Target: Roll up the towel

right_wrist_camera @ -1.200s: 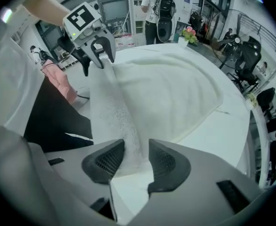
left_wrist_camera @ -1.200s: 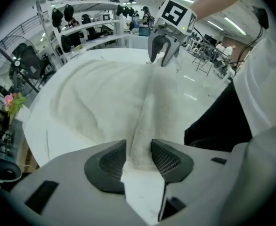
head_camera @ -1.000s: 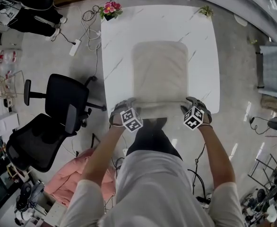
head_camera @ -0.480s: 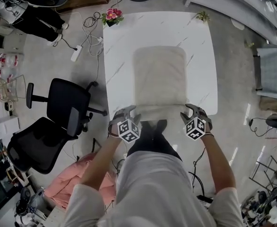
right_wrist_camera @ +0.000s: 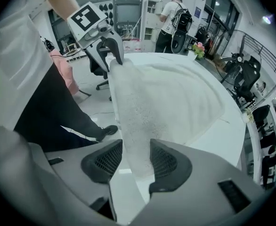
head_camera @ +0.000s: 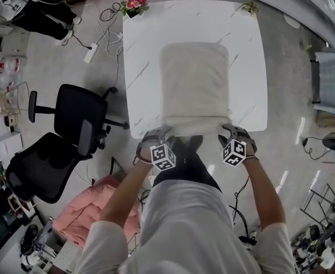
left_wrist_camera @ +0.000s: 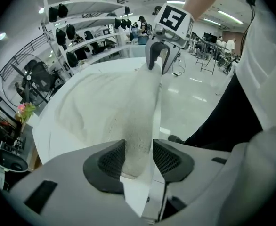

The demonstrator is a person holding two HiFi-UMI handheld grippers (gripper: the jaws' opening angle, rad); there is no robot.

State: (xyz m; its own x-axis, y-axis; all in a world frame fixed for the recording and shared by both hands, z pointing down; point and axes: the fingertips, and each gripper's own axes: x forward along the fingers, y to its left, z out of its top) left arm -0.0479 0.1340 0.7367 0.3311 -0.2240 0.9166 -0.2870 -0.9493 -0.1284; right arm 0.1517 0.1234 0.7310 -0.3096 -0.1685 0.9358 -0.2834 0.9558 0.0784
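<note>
Looking steeply down on a white counter with a cream towel spread flat across its middle, far hem toward 12 o'clock, near hem at 6 o'clock by the counter's edge. Left gripper at the towel's 7 o'clock corner, right gripper at its 5 o'clock corner, both pointed steeply down. Jaws of each clenched on the thickened near hem, having just been closing onto it. Held at both ends, probably to keep the first turn of the roll even and straight across. Compared with a second ago: both grippers drawn a little toward 6 o'clock, jaws narrower, towel otherwise unmoved and not yet rolled beyond that near hem.
</note>
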